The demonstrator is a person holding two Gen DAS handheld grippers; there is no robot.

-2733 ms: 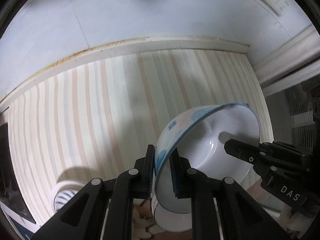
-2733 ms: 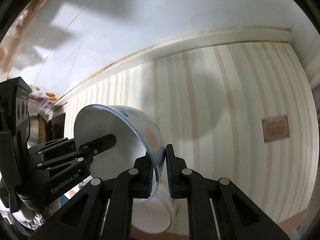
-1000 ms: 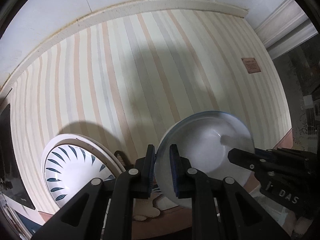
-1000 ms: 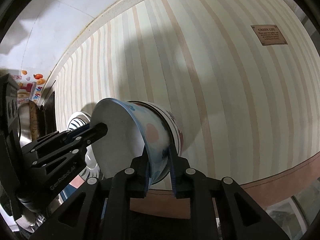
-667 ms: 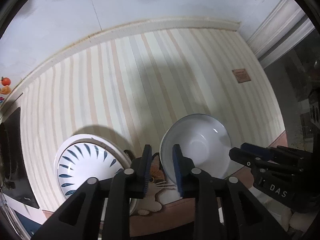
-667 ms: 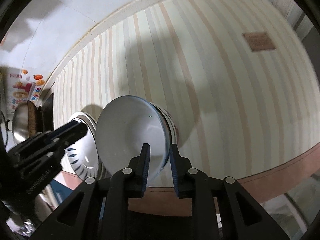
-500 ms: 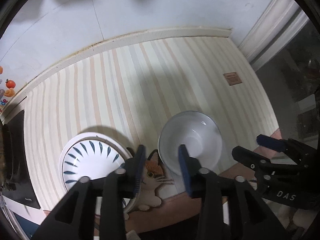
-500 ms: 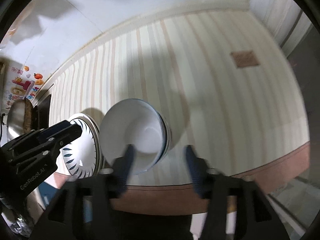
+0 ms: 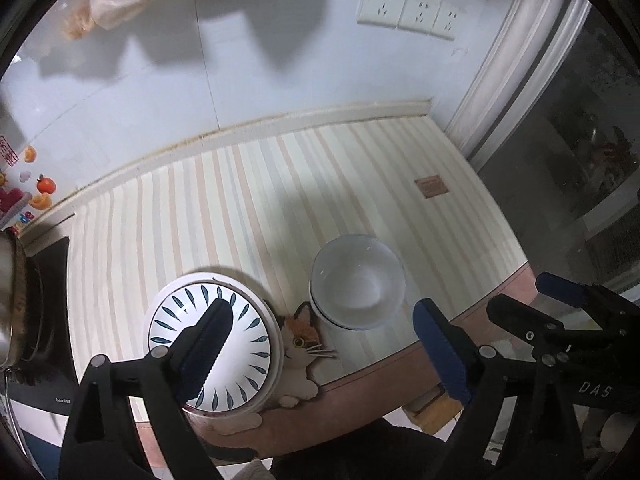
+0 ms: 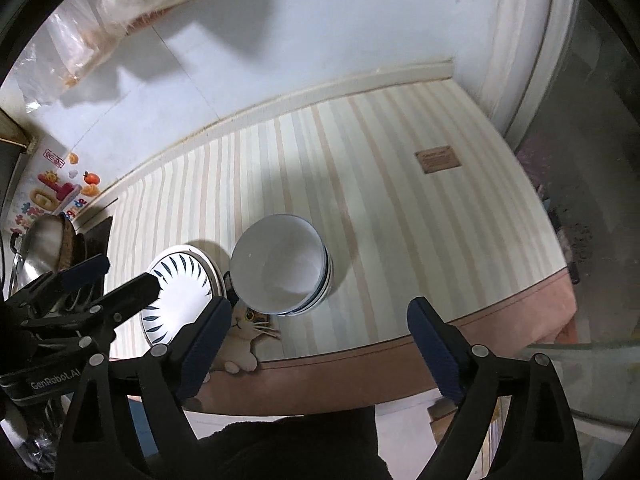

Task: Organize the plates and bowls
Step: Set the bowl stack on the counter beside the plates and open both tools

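Observation:
A stack of white bowls (image 9: pixel 357 280) (image 10: pixel 280 264) stands upright on the striped table mat, near the front edge. Left of it sits a stack of white plates with blue leaf marks (image 9: pixel 212 340) (image 10: pixel 182 290). My left gripper (image 9: pixel 324 350) is wide open and empty, raised above and in front of both stacks. My right gripper (image 10: pixel 320 338) is wide open and empty, raised above the table's front edge. Each gripper shows in the other's view, the right one (image 9: pixel 560 320) at the right, the left one (image 10: pixel 92 280) at the left.
A cat picture (image 9: pixel 300 340) lies on the mat between the stacks. A brown label (image 10: pixel 438 159) marks the mat at the right. A dark stove with a metal pot (image 10: pixel 44 248) is at the left. The tiled wall with sockets (image 9: pixel 408 10) is behind, a glass door (image 9: pixel 580 140) at the right.
Both grippers let go of the top bowl, which now rests on the bowl stack. Both opened wide and pulled up and back from the table.

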